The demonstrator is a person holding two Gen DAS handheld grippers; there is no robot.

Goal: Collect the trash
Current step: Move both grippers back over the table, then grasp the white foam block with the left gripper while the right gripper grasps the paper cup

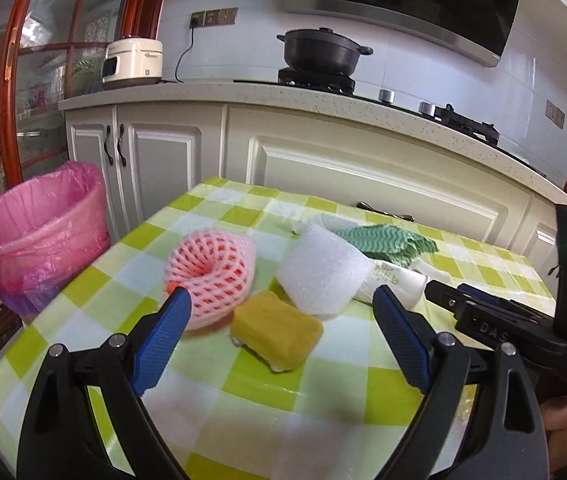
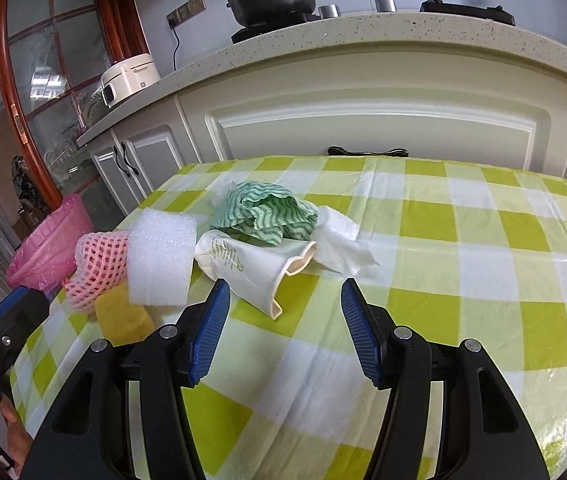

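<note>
Two grippers, both empty at the moment: my left gripper [image 1: 281, 300] has its blue pads spread wide with nothing between them, and my right gripper [image 2: 285, 294] is parted about halfway, also holding nothing. All the trash sits bunched on the left part of the checked tablecloth [image 2: 463, 240], which I'd guess is handy since the pink-lined trash bin [image 1: 39, 236] stands on the floor just off that edge of the table. Left side is lined up on the yellow sponge [image 1: 275, 330], with the pink foam fruit net [image 1: 209, 270] just beside it and the white foam block [image 1: 325, 276] behind. Right side points at the crushed paper cup [image 2: 251, 268], lying on its side with its mouth bent flat, touching a crumpled white tissue [image 2: 343, 240] and the wadded green wavy-striped cloth [image 2: 267, 212] behind it. Nothing has gone in the bin that I can see, so I'd call this the start of the first grab. The soft stuff should squash easily; the cup may slide on that glossy cover. Writing-wise: "DAS" is readable on the body of the right gripper in the left view, the cup has a green print I can't make out, and the rice cooker [image 1: 133, 62] on the counter has a small logo too tiny to read.
</note>
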